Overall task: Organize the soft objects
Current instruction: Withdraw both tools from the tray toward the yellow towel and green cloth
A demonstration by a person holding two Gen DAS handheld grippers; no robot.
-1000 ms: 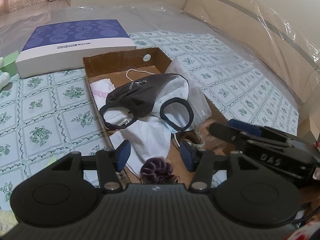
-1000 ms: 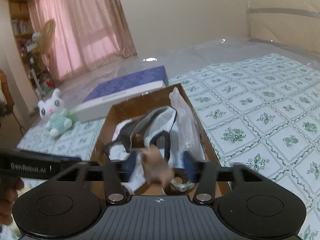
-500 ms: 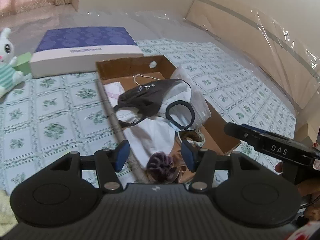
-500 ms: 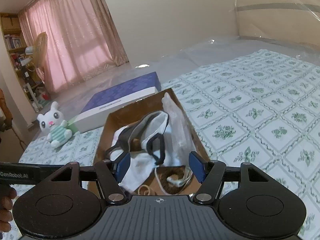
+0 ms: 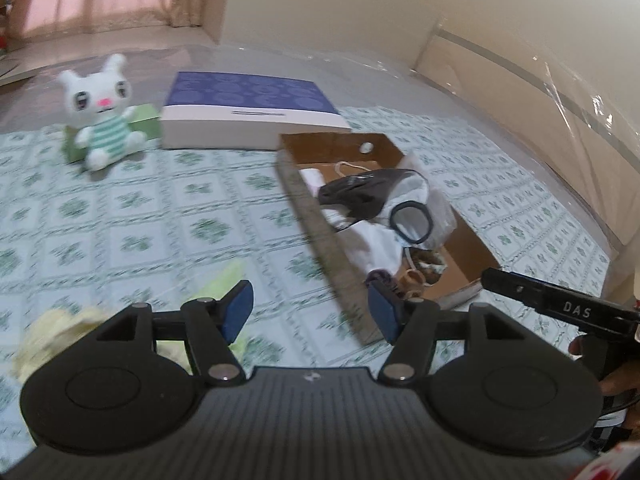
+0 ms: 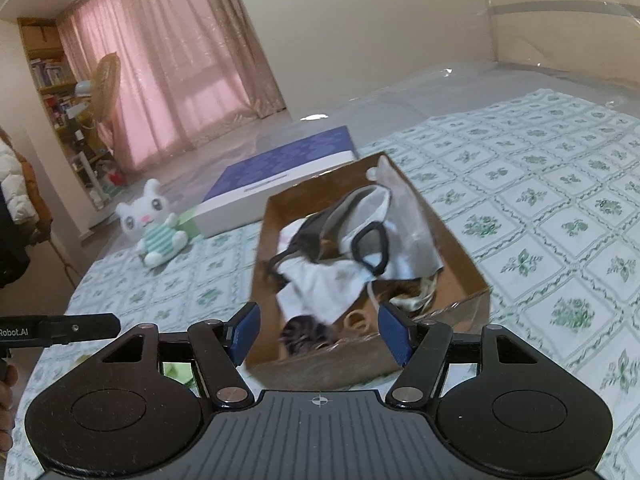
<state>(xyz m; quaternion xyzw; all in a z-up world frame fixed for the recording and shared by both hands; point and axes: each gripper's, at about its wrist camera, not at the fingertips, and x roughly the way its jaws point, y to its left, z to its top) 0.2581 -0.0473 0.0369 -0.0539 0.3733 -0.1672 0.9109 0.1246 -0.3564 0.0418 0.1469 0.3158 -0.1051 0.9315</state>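
Note:
A brown cardboard box point(image 5: 468, 240) point(image 6: 456, 240) on the bed holds a dark mask point(image 5: 360, 194), white cloths point(image 6: 320, 284), a purple scrunchie point(image 6: 300, 334) and small hair ties. A white plush rabbit point(image 5: 100, 116) point(image 6: 154, 224) sits at the far left. A pale yellow-green soft cloth point(image 5: 72, 328) lies on the bed near my left gripper. My left gripper point(image 5: 310, 312) is open and empty, left of the box. My right gripper point(image 6: 318, 332) is open and empty, just before the box's near end.
A flat blue-and-white box point(image 5: 248, 116) point(image 6: 280, 176) lies behind the cardboard box, with a small green box point(image 5: 146, 126) beside the rabbit. The bed has a green floral sheet point(image 6: 540, 208). A plastic-wrapped headboard point(image 5: 540, 92) stands to the right.
My left gripper swung left and back from above the box toward the open sheet, bringing the rabbit and yellow cloth into view. My right gripper opened, dropped a soft item into the box and pulled back.

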